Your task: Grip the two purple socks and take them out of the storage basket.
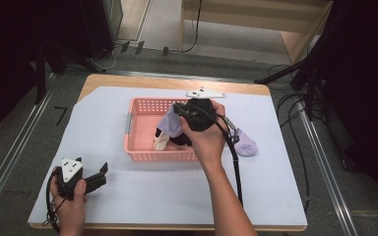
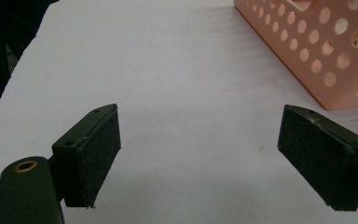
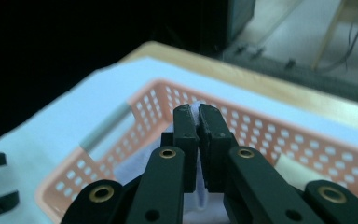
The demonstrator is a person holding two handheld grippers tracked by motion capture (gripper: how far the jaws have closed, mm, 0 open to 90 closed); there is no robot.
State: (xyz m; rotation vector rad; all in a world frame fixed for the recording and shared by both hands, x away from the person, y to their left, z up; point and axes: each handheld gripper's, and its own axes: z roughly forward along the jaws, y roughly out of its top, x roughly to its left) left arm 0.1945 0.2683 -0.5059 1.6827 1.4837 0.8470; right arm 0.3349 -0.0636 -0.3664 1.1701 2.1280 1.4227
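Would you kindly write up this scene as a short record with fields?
surface: white sheet
container: pink basket, holding a cream sock and a black sock
right tongs: shut on a lavender sock, above the basket
left tongs: open, nothing between them, near the sheet's front left corner
outside the basket: second lavender sock, lying on the sheet at its right

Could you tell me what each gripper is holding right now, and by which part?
The right gripper pinches a lavender fabric sock by an edge above the pink plastic basket. The left gripper holds nothing, jaws apart.
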